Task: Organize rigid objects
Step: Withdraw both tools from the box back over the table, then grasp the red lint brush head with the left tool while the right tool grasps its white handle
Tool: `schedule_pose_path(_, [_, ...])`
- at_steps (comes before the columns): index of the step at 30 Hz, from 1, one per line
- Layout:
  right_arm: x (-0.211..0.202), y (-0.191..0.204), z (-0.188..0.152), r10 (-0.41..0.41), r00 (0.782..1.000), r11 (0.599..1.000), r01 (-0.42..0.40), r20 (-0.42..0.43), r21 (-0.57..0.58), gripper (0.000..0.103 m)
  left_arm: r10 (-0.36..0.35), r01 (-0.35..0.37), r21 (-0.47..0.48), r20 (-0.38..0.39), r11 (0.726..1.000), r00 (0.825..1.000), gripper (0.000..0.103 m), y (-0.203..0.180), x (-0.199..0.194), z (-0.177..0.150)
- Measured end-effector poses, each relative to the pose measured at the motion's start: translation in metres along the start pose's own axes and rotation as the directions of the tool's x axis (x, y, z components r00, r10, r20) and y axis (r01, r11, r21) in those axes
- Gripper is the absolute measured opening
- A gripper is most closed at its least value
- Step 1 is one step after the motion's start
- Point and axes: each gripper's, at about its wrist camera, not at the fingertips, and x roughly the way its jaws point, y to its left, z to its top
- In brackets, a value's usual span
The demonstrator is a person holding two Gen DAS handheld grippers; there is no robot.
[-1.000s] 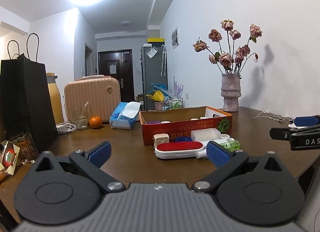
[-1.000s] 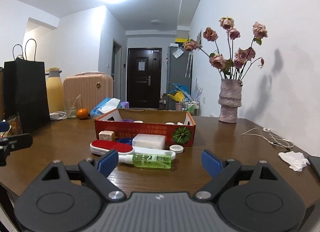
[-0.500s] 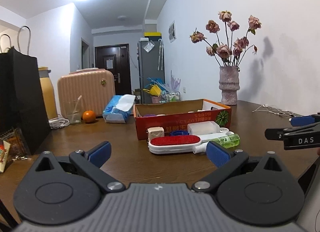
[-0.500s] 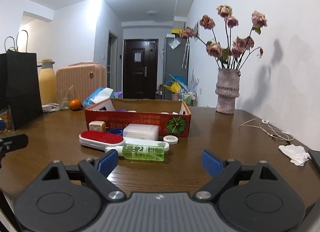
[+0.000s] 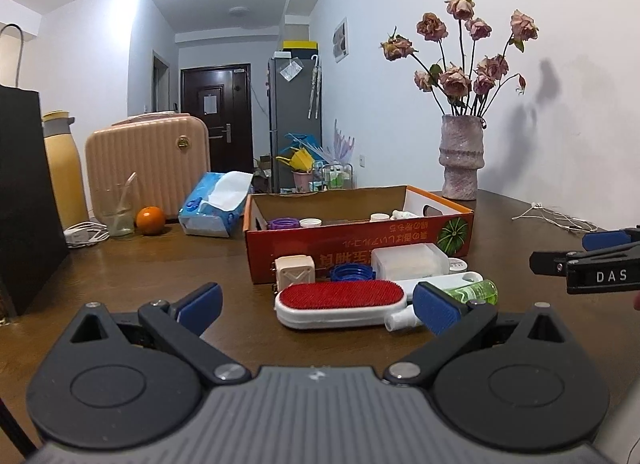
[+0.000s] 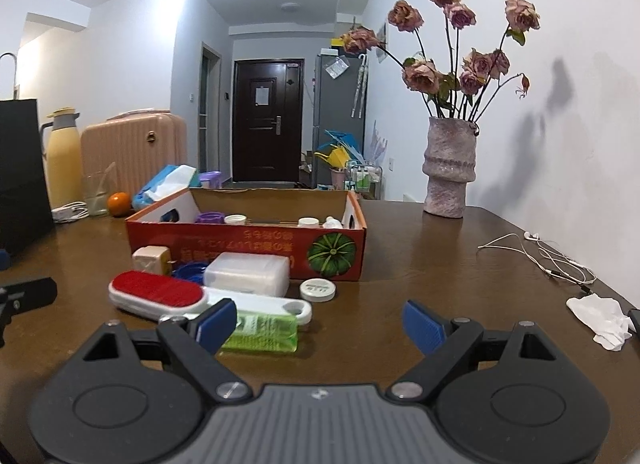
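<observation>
Spanning the lower part of both views, the brown wooden table (image 5: 132,264) (image 6: 420,264) carries everything. At its far left stand a black paper bag (image 5: 24,200), a ribbed pink suitcase (image 5: 148,168) (image 6: 132,156) and a yellow thermos (image 5: 64,172) (image 6: 64,160); at the far right, against the wall, a stone-grey vase (image 5: 462,160) (image 6: 450,168) holds dried pink roses.

The red cardboard box (image 5: 360,240) (image 6: 248,248) sits open in the middle of the table, with a purple lid (image 5: 282,223) (image 6: 210,218) and several small white caps visible inside. A blue tissue pack (image 5: 212,208) (image 6: 164,186) lies behind its left corner, and a glass (image 5: 118,210) stands just beside an orange (image 5: 151,220) (image 6: 119,203).

The left gripper (image 5: 316,306) and the right gripper (image 6: 320,324) both hover low over the near edge with their blue fingers spread wide and nothing between them.

Loose items cluster on the table right in front of the box's near wall. The red-and-white lint brush (image 5: 340,302) (image 6: 158,296) lies nearest the left gripper, its handle running to the right. A green bottle (image 5: 476,290) (image 6: 264,332) lies on its side against that handle, partly hidden behind the right gripper's left finger. A white rectangular case (image 5: 408,262) (image 6: 246,274) stands against the box, with a blue ring lid (image 5: 352,273) (image 6: 190,270) and a beige cube (image 5: 294,272) (image 6: 150,260) to its left. A small round white tin (image 6: 318,290) sits at the box's right corner.

Earphones (image 6: 552,260) and a crumpled tissue (image 6: 604,320) lie well apart on the right.
</observation>
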Motion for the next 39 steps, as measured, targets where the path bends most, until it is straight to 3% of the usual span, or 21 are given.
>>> schedule_pose_path(12, [0.045, -0.012, 0.016, 0.037, 0.998, 0.998, -0.034, -0.044, 0.056, 0.090, -0.008, 0.004, -0.048, -0.080, 0.999, 0.997, 0.103, 0.007, 0.040, 0.007])
schedule_pose_path(25, [0.092, -0.005, 0.020, 0.116, 0.985, 0.993, -0.112, -0.125, 0.040, 0.086, -0.065, 0.026, -0.177, -0.221, 0.984, 0.973, 0.103, 0.035, 0.116, 0.013])
schedule_pose_path(28, [0.105, -0.009, 0.016, 0.126, 0.979, 0.991, -0.117, -0.159, 0.069, 0.077, -0.082, 0.032, -0.201, -0.245, 0.979, 0.966, 0.100, 0.040, 0.131, 0.012])
schedule_pose_path(31, [0.119, -0.018, 0.013, 0.152, 0.970, 0.981, -0.126, -0.189, 0.145, 0.055, -0.100, 0.040, -0.225, -0.260, 0.974, 0.960, 0.081, 0.043, 0.139, 0.010])
schedule_pose_path(33, [0.127, -0.025, 0.011, 0.183, 0.961, 0.970, -0.143, -0.205, 0.199, 0.036, -0.107, 0.041, -0.233, -0.277, 0.972, 0.955, 0.074, 0.043, 0.143, 0.008])
schedule_pose_path(36, [0.138, -0.032, 0.006, 0.197, 0.952, 0.957, -0.134, -0.236, 0.256, 0.024, -0.123, 0.051, -0.259, -0.273, 0.965, 0.954, 0.066, 0.046, 0.144, 0.005])
schedule_pose_path(39, [0.143, -0.030, 0.006, 0.191, 0.944, 0.962, -0.125, -0.269, 0.244, 0.019, -0.125, 0.058, -0.266, -0.244, 0.962, 0.962, 0.065, 0.045, 0.140, 0.002])
